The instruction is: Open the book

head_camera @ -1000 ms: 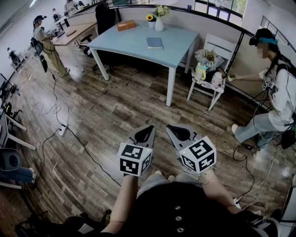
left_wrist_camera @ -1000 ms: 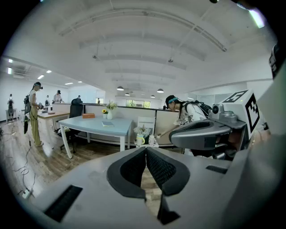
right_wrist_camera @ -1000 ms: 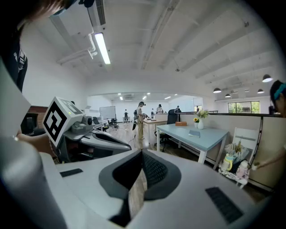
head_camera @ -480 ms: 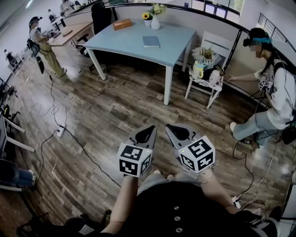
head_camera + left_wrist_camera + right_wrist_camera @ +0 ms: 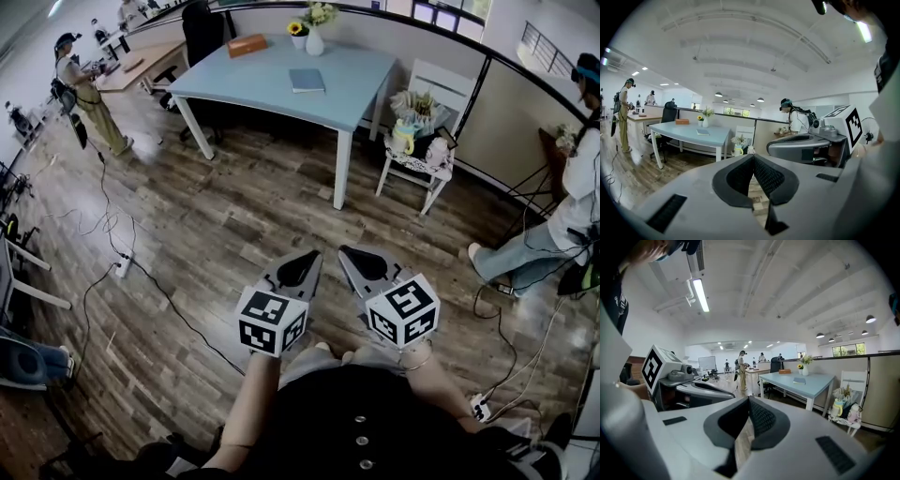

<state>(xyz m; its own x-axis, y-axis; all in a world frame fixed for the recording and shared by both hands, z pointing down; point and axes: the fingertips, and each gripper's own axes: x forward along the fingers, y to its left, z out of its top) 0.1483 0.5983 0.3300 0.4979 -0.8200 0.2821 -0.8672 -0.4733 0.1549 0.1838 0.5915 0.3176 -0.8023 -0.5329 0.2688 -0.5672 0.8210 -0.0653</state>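
Head view: the book (image 5: 307, 81) lies shut on the blue bench (image 5: 267, 89), well apart from the left gripper (image 5: 301, 269) and the right gripper (image 5: 360, 265), which are both held low at the person's waist over the wooden floor (image 5: 234, 225). Little has shifted in the last second: the bench sits slightly higher in frame and the bystander (image 5: 572, 206) has slid to the right edge. I judge the approach has barely begun.

Left gripper view: its fingers (image 5: 738, 176) are pressed together on nothing, with the book far ahead.

Right gripper view: its fingers (image 5: 761, 419) are likewise closed and empty, and the bench is distant.
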